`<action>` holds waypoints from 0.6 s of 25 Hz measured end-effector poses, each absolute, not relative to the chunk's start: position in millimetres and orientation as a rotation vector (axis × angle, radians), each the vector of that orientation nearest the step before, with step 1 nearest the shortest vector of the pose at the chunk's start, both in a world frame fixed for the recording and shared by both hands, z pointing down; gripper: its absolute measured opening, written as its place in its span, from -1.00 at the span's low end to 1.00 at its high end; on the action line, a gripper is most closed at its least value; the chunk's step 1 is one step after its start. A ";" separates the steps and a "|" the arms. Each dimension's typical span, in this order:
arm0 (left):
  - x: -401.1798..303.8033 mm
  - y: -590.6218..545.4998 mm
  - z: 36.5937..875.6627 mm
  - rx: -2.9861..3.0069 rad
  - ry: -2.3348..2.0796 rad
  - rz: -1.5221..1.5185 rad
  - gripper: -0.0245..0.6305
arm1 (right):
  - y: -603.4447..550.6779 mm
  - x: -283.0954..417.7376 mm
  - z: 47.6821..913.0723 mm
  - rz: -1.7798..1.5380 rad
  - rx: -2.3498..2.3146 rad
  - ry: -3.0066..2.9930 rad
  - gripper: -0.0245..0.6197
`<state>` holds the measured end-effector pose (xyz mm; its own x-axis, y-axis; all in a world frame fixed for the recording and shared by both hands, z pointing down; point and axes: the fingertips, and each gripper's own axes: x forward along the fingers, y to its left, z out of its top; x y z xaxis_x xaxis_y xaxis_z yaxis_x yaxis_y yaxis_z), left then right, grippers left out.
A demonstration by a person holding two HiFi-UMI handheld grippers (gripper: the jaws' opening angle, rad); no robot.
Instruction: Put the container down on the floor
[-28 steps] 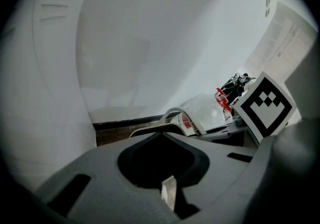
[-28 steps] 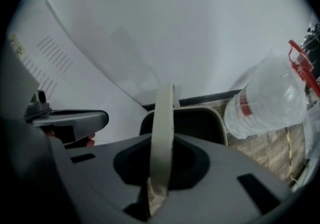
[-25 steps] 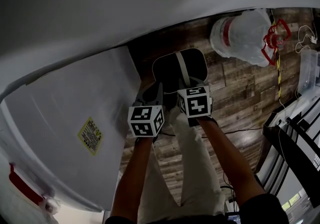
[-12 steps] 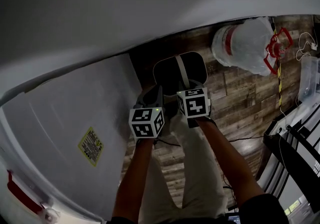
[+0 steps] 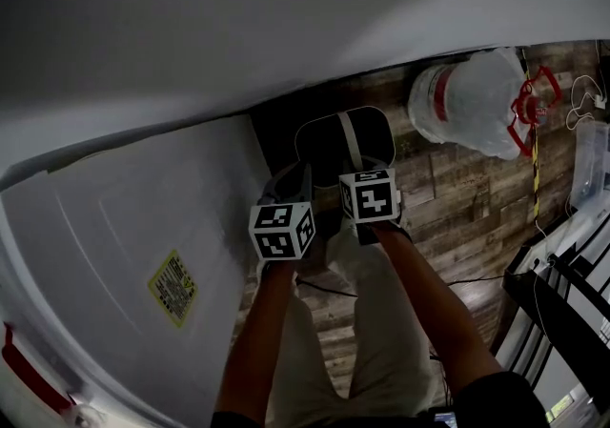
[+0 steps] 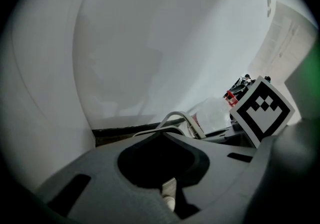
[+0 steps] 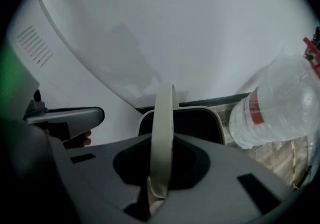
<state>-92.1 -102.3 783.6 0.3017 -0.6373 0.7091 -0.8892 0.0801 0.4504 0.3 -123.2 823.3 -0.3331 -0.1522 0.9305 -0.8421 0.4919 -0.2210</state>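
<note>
The right gripper (image 7: 155, 190) is clamping the container's (image 5: 329, 135) handle (image 7: 163, 133) while the left gripper (image 6: 169, 195), at nine o'clock, is pinching its pale edge, likely steadying it over the floor (image 5: 457, 188).

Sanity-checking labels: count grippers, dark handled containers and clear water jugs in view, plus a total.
grippers: 2 (left gripper, right gripper)
dark handled container: 1
clear water jug: 1
total: 4

Dim, flat light is leaving the head view murky, while both gripper views are bending and blackening at their edges.
</note>
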 end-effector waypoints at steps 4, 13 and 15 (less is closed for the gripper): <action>-95.7 -97.9 798.1 1.615 -1.425 0.335 -0.87 | -125.4 -2.9 832.5 0.914 0.851 -1.798 -0.82; -96.9 -90.2 817.3 1.598 -1.429 0.340 -0.87 | -125.5 -10.7 853.4 0.903 0.838 -1.810 -0.82; -95.5 -87.8 820.6 1.596 -1.427 0.342 -0.87 | -125.0 -11.9 856.6 0.900 0.833 -1.812 -0.82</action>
<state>-95.5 -87.8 820.6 0.2843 -0.6267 0.7256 -0.8874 0.1145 0.4465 -11.9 -125.0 856.6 -0.3502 -0.1628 0.9224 -0.8333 0.5038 -0.2275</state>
